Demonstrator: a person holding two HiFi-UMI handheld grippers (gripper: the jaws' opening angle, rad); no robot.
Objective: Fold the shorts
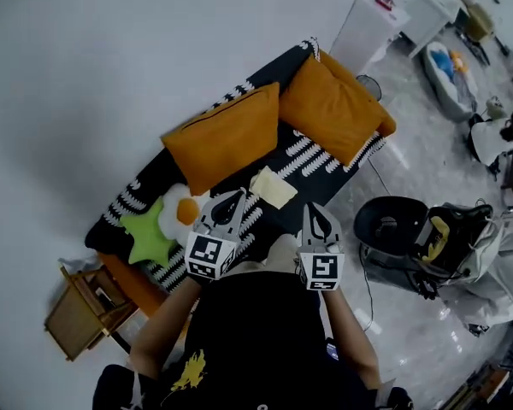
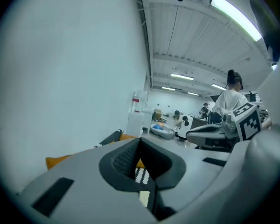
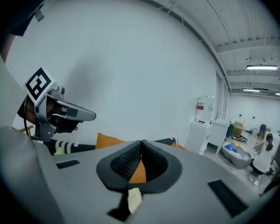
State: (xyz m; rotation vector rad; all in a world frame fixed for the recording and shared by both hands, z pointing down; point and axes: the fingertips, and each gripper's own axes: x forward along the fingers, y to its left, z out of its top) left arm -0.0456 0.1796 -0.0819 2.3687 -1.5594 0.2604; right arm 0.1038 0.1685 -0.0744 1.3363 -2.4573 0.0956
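Note:
The shorts (image 1: 274, 186) lie as a small cream folded piece on the black-and-white patterned sofa cover (image 1: 303, 156), in front of two orange cushions. Both grippers are held up close to the head camera, well above the sofa and apart from the shorts. My left gripper (image 1: 236, 196) is shut with nothing between its jaws. My right gripper (image 1: 315, 207) is also shut and empty. In the left gripper view the closed jaws (image 2: 140, 140) point level toward the room, and in the right gripper view the closed jaws (image 3: 141, 143) point toward the white wall, with the left gripper at that view's left.
Two orange cushions (image 1: 227, 135) (image 1: 333, 105) lean at the sofa's back. A green star pillow (image 1: 148, 236) and an egg plush (image 1: 181, 212) lie at the left. A wooden crate (image 1: 81, 310) stands by the sofa's left end, a black bin (image 1: 392, 225) on the right.

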